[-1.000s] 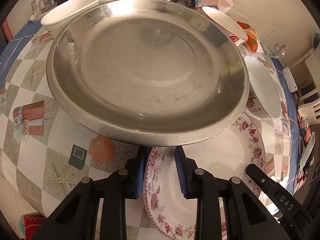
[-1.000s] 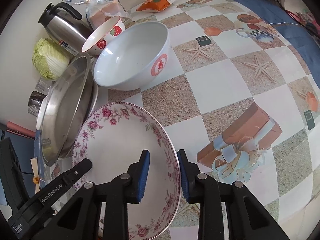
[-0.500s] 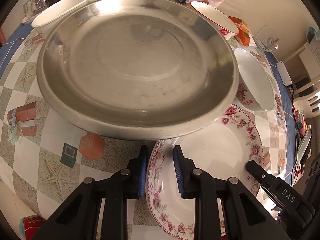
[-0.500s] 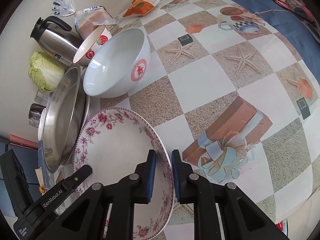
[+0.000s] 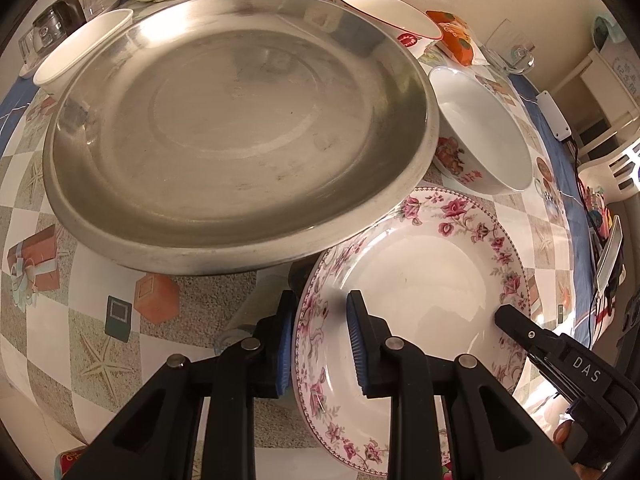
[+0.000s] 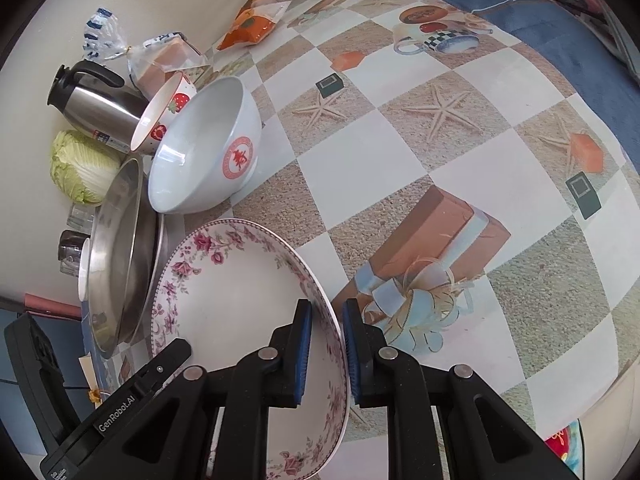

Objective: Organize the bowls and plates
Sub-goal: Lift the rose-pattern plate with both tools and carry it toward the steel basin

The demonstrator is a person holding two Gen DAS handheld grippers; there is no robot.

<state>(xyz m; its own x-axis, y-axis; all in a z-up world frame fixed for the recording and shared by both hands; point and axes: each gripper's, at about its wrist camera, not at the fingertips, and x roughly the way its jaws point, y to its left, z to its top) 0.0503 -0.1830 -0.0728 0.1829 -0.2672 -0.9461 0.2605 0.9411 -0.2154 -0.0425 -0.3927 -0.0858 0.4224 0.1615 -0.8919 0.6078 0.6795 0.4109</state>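
Gripping the floral plate (image 5: 432,280) from opposite sides, the two grippers are each straddling its rim: the left gripper (image 5: 322,336) is sitting with its blue pads narrowed on either side of the plate's left edge, and the right gripper (image 6: 325,350) is sitting with its blue pads narrowed on the right edge, so both are clamping on the plate rather than standing wide. The plate is showing as a deep white dish with a glossy plain centre, a broad border of pink and maroon roses with grey-green leaves, and a fine dotted line running along the very edge. It is lying tilted on the checked tablecloth (image 6: 420,168), printed with starfish and gift boxes, with its far rim tucked just under the lip of the big steel pan (image 5: 240,120), which is overlapping it in the left wrist view. Beside the pan, a white bowl with a red emblem (image 6: 208,152) is leaning on its side, and a smaller strawberry-print bowl (image 6: 164,116) is resting against it. Behind them a steel kettle (image 6: 96,100), a cabbage (image 6: 80,168), a bagged loaf (image 6: 160,56) and an orange snack packet (image 6: 252,24) are standing along the wall.
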